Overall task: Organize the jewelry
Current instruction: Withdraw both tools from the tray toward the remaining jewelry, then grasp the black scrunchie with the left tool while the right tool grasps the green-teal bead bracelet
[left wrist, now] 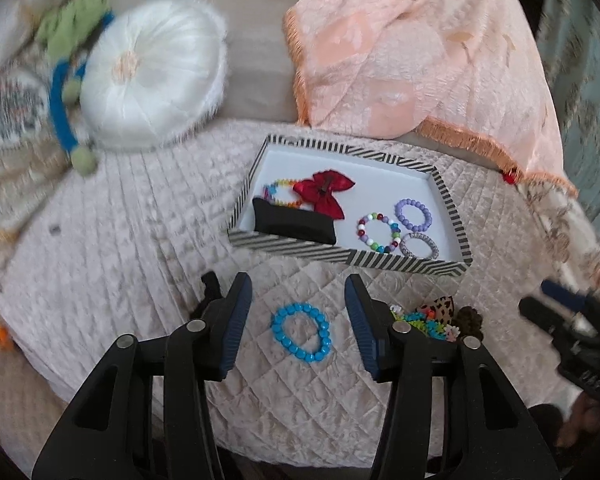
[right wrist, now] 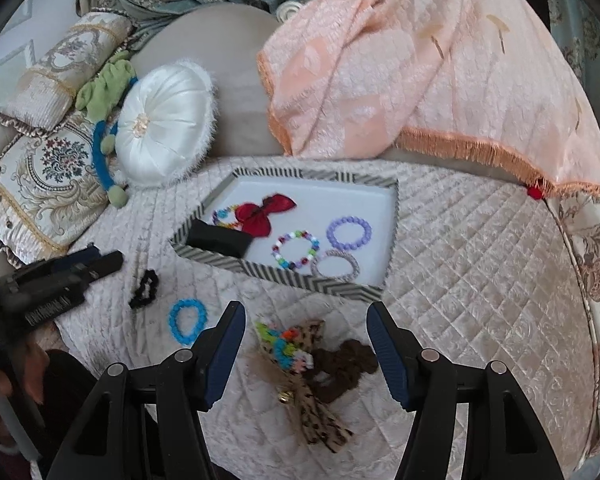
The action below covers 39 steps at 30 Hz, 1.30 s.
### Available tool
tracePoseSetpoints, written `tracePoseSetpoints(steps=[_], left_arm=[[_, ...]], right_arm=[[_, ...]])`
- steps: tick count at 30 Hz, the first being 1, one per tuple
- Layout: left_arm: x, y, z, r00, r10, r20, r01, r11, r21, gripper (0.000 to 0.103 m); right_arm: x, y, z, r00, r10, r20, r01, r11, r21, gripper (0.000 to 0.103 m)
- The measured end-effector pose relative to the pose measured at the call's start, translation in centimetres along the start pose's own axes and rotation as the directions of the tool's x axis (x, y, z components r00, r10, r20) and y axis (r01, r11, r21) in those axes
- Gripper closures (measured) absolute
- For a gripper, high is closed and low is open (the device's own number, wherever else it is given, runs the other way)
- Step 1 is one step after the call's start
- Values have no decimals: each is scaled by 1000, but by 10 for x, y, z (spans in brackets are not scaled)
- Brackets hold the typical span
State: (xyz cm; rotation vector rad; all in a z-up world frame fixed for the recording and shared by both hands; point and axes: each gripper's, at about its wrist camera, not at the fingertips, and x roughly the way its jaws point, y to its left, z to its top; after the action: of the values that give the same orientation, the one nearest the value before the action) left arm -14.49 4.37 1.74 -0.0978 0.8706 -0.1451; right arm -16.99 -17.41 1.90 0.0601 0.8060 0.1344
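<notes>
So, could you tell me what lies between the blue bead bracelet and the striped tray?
Only bare quilted bedspread lies between blue bead bracelet and striped tray, in the left wrist view.

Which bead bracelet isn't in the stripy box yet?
The bright blue bracelet. It lies on the quilt in front of the striped box, between the open left gripper's fingers. The rainbow, multicolored, purple and clear ones are already inside.

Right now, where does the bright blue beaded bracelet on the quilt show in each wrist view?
Left wrist view: bright blue beaded bracelet lies low centre, on the quilt between the left tongs' open fingers.
Right wrist view: it lies lower left, outside the right tongs.
Shared landmark: the striped-rim white tray, just beyond it.
</notes>
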Motion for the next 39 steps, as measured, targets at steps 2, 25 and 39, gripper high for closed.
tracePoseSetpoints(steps=[2, 25, 39], left_arm=[[6, 13, 2, 1000, -14, -26, 13, 999, -43, 50], [107, 85, -5, 952, 55, -302, -112, 978, -174, 44], [89, 89, 6, 972, -9, -235, -42, 977, -211, 96]], right_arm=[[10, -7, -6, 999, 10, -32, -9, 1000, 5, 42], [119, 9, -28, 963, 94, -254, -125, 986, -109, 80], [66, -2, 6, 964, 236, -120, -238, 971, -5, 91]])
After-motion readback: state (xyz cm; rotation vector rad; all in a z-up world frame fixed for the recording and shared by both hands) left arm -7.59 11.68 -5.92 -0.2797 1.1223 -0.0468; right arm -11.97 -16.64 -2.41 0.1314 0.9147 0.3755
